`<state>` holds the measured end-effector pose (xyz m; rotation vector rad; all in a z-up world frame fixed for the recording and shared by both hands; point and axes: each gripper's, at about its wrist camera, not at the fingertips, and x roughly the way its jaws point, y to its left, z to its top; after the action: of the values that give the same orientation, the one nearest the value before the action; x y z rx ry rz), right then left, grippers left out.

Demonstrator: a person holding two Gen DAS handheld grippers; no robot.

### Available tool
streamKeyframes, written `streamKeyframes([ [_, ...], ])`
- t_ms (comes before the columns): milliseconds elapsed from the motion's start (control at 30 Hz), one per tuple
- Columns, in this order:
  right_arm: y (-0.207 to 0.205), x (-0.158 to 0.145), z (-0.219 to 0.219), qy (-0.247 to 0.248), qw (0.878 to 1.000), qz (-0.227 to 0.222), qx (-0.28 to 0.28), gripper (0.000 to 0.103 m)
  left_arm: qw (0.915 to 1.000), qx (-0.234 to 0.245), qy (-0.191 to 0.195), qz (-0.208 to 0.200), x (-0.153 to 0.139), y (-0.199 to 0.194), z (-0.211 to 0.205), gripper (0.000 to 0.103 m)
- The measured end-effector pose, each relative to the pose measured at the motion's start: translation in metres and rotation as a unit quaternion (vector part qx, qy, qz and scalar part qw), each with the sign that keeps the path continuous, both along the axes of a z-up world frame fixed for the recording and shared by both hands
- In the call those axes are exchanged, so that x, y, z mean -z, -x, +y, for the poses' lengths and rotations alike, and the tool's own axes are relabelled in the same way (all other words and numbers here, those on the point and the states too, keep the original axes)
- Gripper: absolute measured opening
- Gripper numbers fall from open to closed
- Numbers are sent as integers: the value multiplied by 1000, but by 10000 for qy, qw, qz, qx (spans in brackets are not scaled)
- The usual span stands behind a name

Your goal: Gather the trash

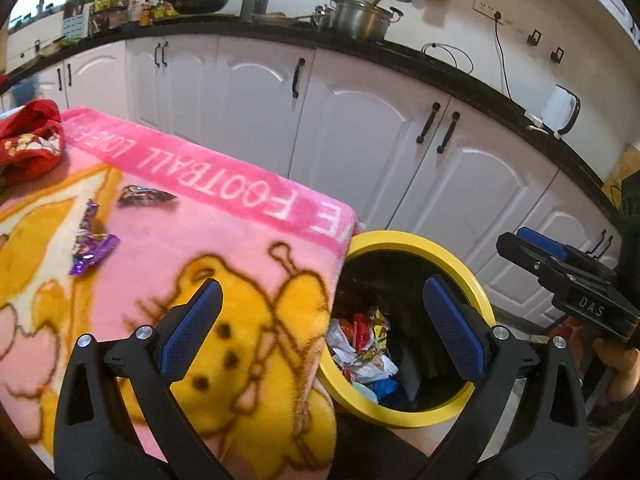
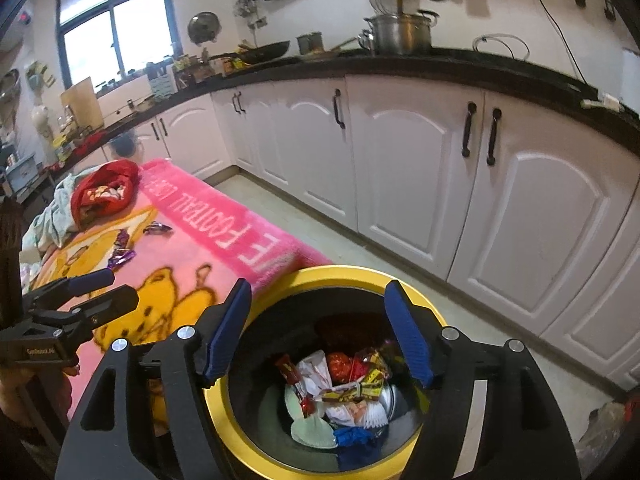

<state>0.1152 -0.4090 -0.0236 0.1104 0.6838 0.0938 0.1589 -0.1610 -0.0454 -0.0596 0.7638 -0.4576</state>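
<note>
A black bin with a yellow rim stands beside a pink cartoon blanket. Crumpled wrappers and paper fill its bottom. Two purple wrappers lie on the blanket, seen smaller in the right wrist view. My left gripper hangs open and empty over the blanket's edge and the bin's rim. My right gripper is open right above the bin's mouth, with nothing between its fingers.
A red cloth bundle sits at the blanket's far end, next to pale fabric. White cupboards under a black counter run behind the bin. A pot, a wok and utensils crowd the counter.
</note>
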Motion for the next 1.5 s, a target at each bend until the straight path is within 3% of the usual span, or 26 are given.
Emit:
streamKeyframes([
  [367, 7, -20, 26, 150, 9988, -345, -312, 72, 9993, -300, 11, -221, -13, 10, 32, 92],
  [1067, -7, -28, 94, 331, 9927, -289, -1121, 73, 9936, -1079, 167, -297, -15, 3, 106, 92],
  [1500, -67, -14, 147, 322, 9836, 71, -1772, 73, 9879, -1546, 159, -29, 4, -27, 151, 92],
])
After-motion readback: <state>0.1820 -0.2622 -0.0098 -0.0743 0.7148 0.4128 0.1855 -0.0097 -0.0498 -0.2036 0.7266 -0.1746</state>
